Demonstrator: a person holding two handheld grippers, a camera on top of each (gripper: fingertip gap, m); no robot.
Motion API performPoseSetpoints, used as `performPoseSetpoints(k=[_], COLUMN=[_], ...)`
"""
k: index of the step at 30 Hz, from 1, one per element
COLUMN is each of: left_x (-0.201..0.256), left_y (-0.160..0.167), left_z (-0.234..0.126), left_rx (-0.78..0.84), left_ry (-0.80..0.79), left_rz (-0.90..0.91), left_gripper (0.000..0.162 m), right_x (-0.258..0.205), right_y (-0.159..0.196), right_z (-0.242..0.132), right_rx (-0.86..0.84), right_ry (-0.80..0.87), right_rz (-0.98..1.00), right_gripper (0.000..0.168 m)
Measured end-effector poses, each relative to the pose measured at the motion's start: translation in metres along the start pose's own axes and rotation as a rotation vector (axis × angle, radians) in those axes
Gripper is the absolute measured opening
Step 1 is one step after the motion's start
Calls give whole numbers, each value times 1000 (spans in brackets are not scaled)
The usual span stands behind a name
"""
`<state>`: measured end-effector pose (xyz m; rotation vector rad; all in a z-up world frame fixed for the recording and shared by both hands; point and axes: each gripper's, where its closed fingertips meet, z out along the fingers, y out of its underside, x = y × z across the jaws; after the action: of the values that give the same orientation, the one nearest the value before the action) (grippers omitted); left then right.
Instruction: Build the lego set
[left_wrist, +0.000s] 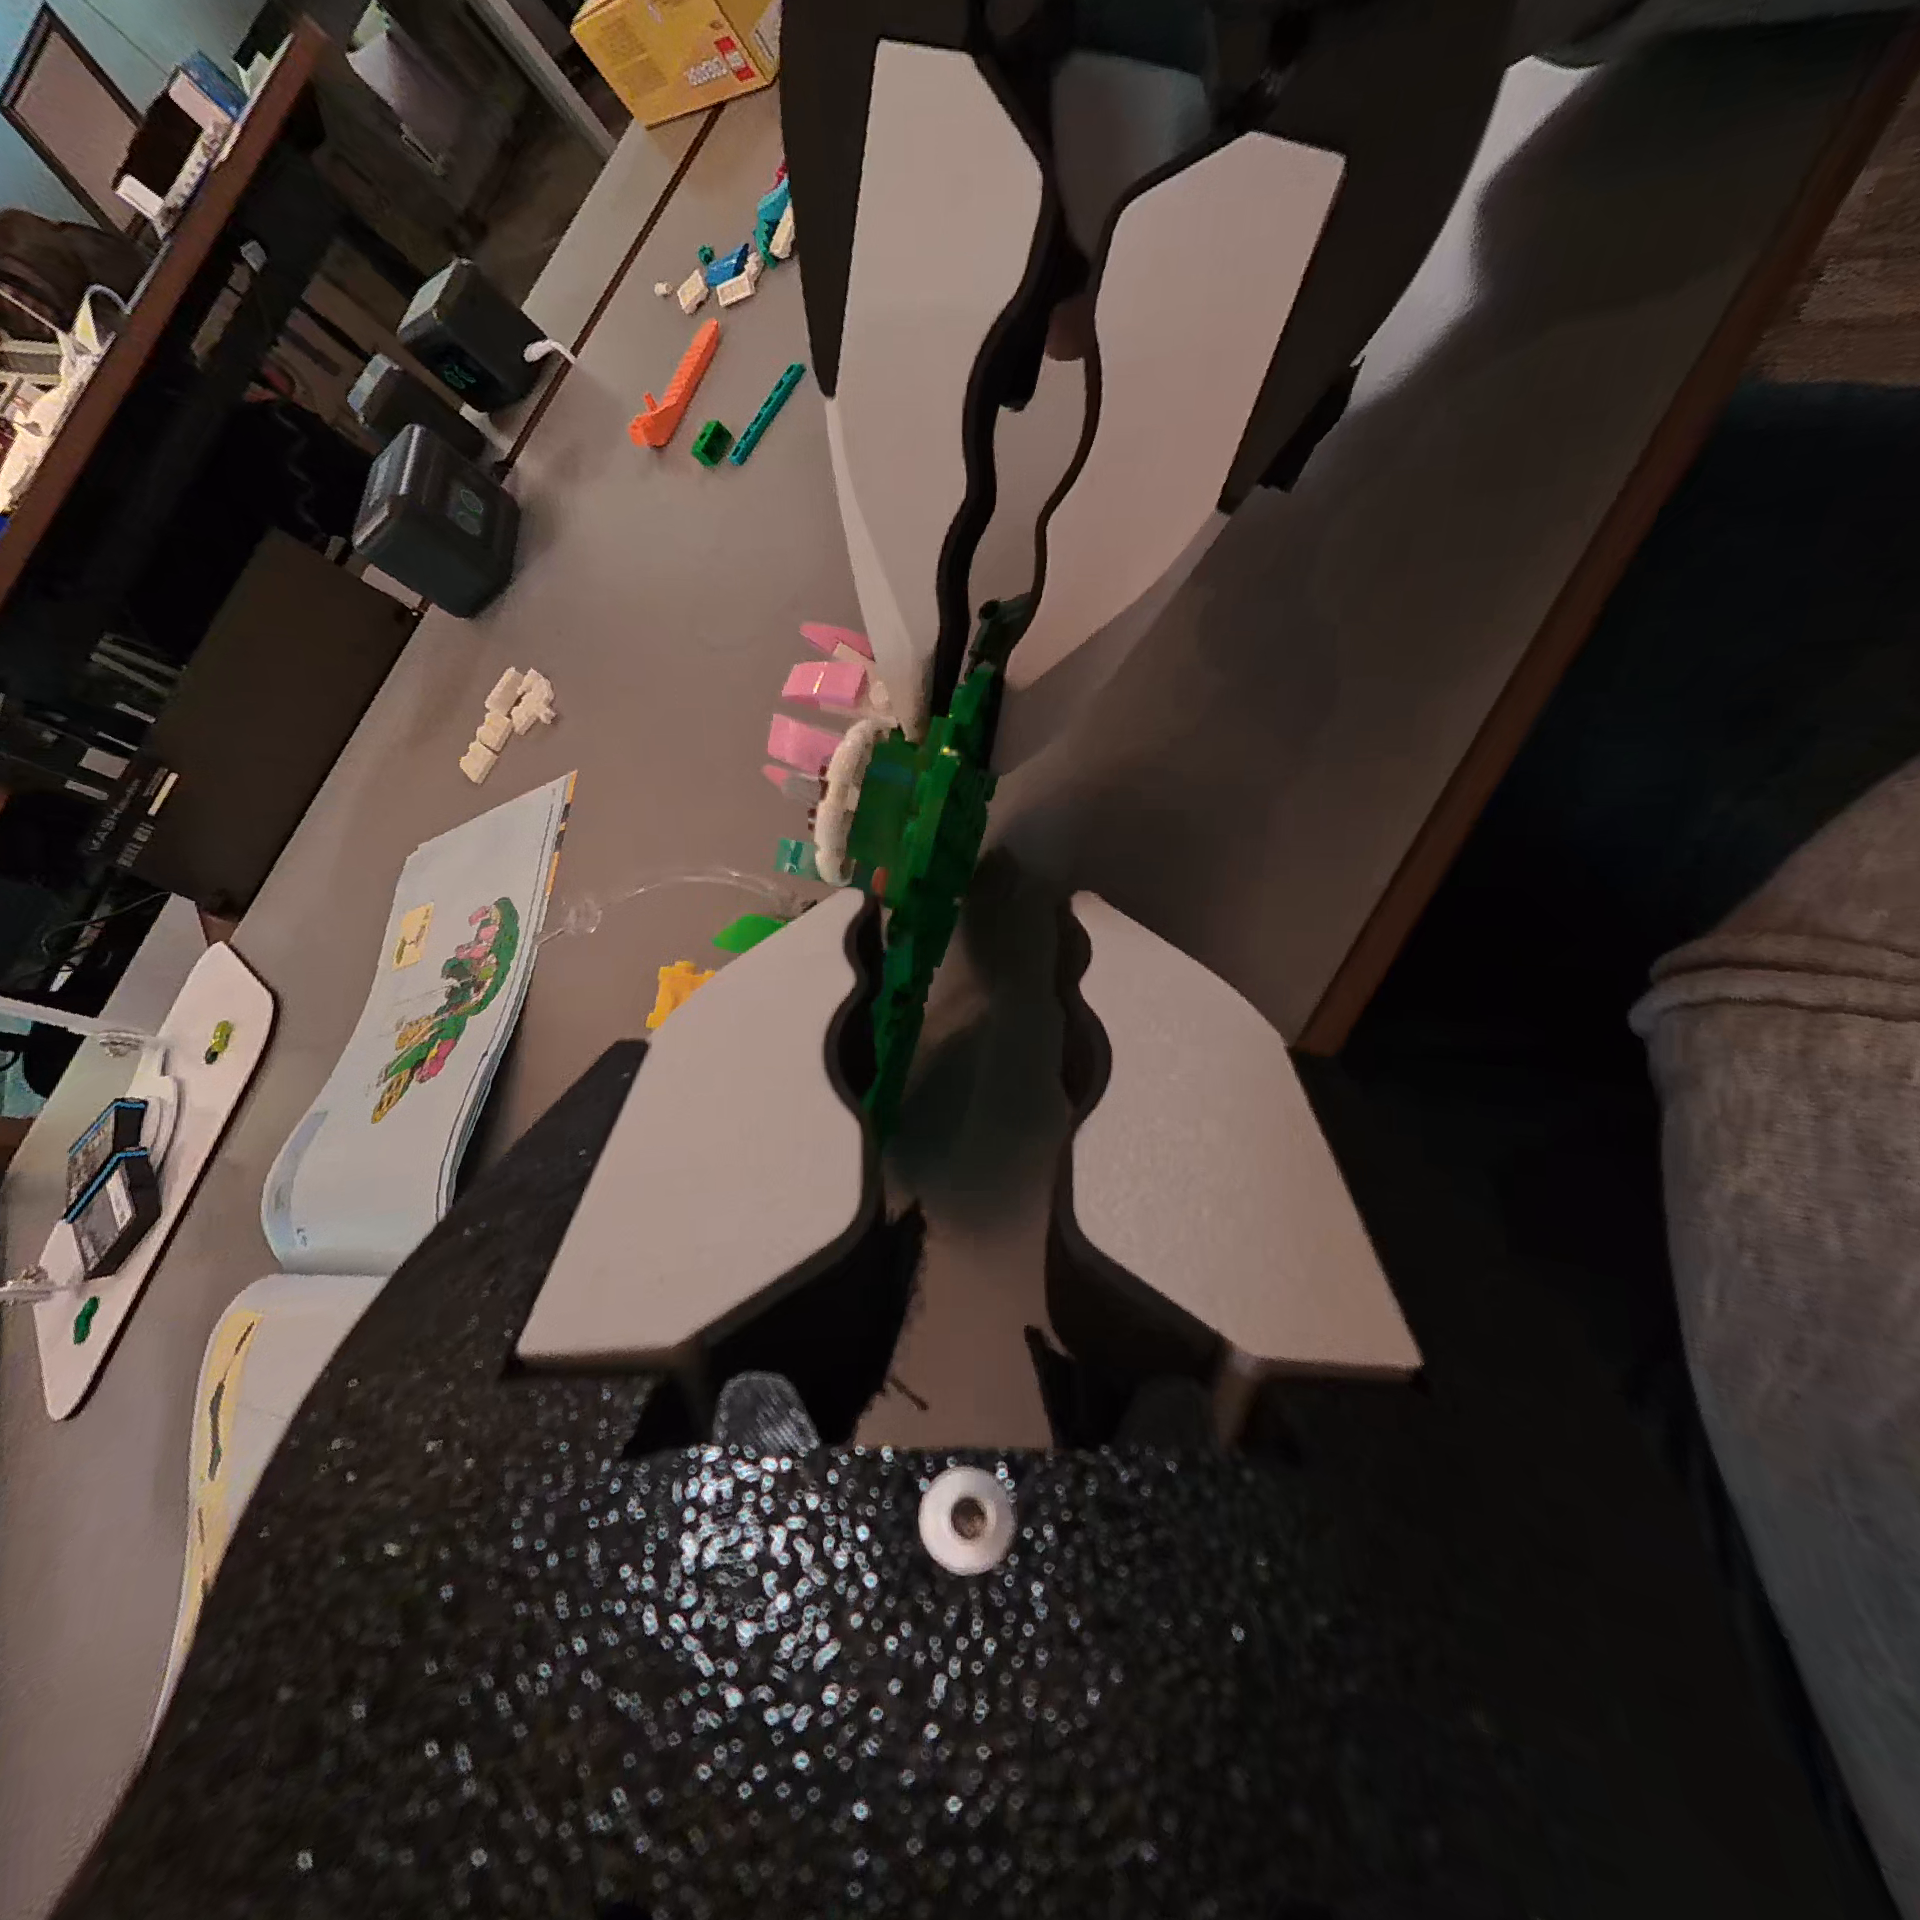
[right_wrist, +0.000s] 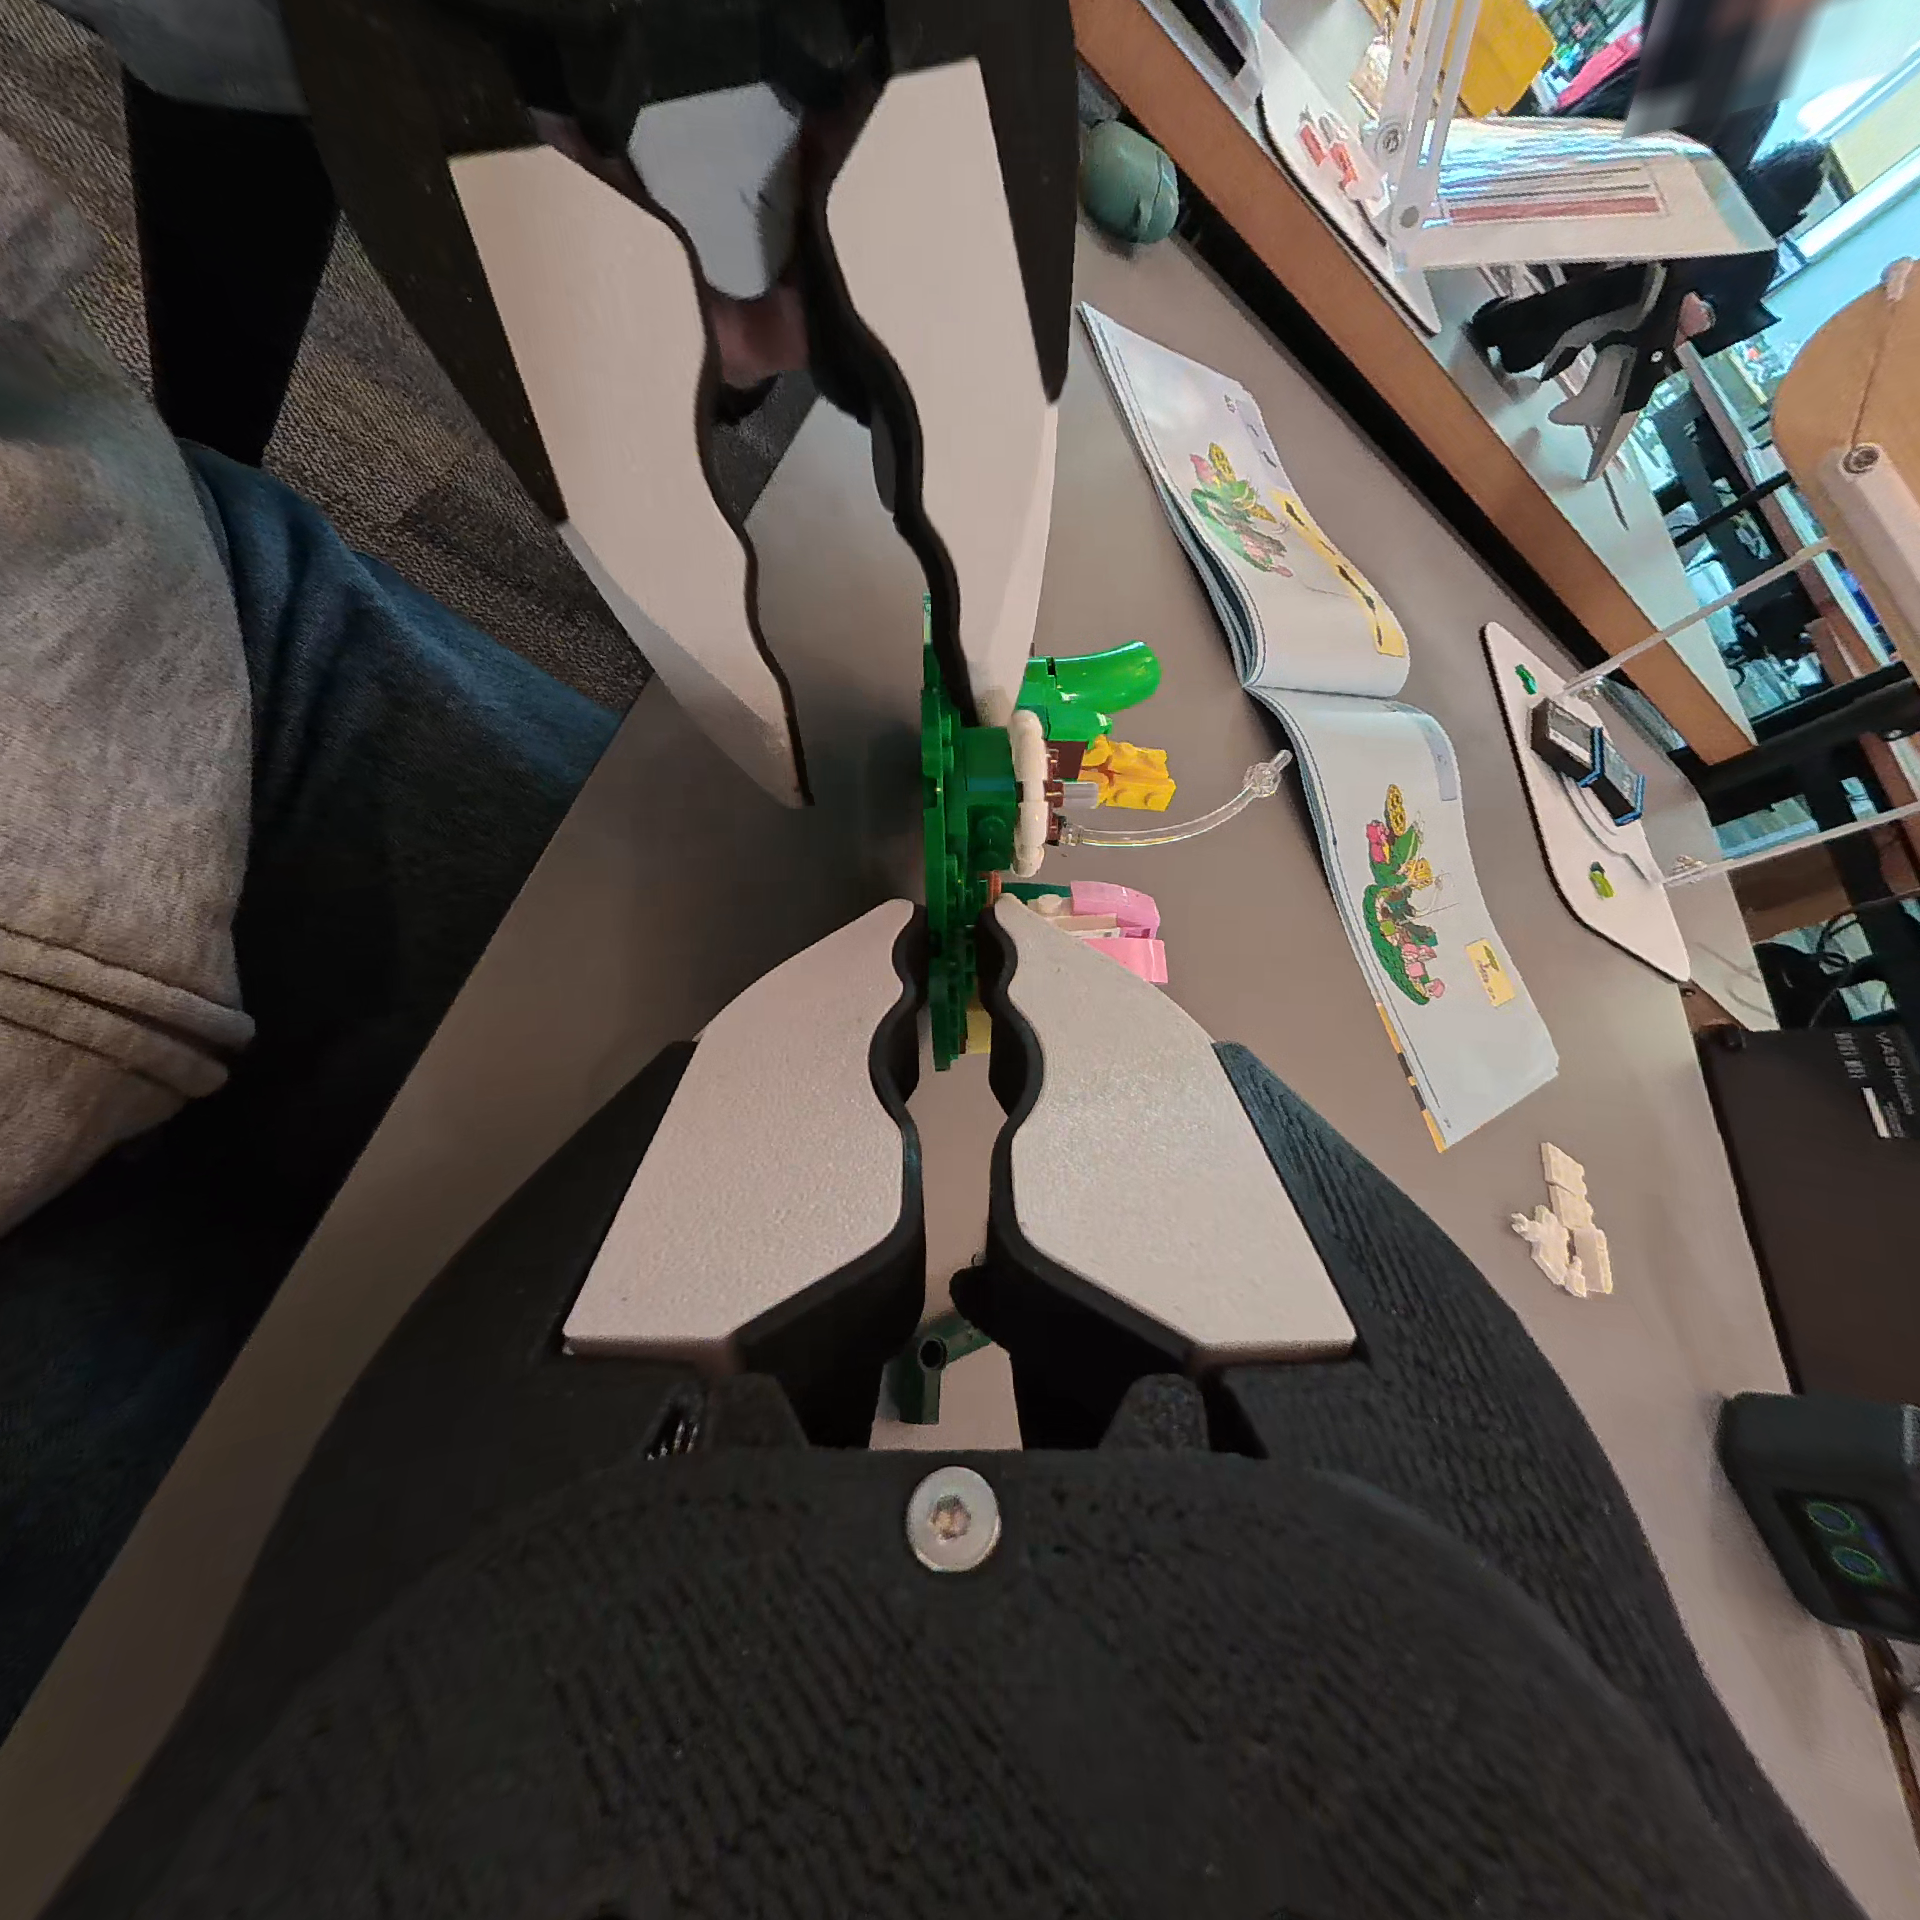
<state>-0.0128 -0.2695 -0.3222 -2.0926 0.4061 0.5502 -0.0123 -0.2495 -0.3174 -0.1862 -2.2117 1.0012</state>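
A grey desk (right_wrist: 1195, 1299) carries the open instruction booklet (right_wrist: 1340, 665). The green lego plate (right_wrist: 951, 883) stands on edge, long axis 12 to 6 o'clock. The right hand-held gripper (right_wrist: 951, 925) pinches its 6 o'clock end; the left hand-held gripper (left_wrist: 961, 935) straddles the other end, equally near, apparently spread wider.

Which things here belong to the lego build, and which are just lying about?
Job: green plate model, held by left gripper and right gripper; booklet; white bricks; orange piece.

Lying about: black devices; yellow box.
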Motion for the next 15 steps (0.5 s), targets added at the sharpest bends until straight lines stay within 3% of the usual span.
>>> performPoseSetpoints(k=[2,4,8,10,12,15], left_x=[-2,-9,-6,-7,-6,-2], left_y=[-1,-2,-5,-4,-1,2], left_z=[2,2,2,2,2,3], left_rx=[-5,-5,21,15,8,-2], left_ry=[-14,-67,-50,-87,-106,-124], left_rz=[21,40,31,77,125,187], left_gripper=[26,9,7,6,7,7], right_x=[0,-1,0,12,35,50], right_y=[0,0,-2,-4,3,47], right_z=[0,0,-7,-20,-34,-43], right_rx=[2,5,23,57,60,-133], right_ry=[-3,-6,-36,-56,-47,-40], right_rz=[1,3,18,148,374,649], right_gripper=[7,7,8,21,20,20])
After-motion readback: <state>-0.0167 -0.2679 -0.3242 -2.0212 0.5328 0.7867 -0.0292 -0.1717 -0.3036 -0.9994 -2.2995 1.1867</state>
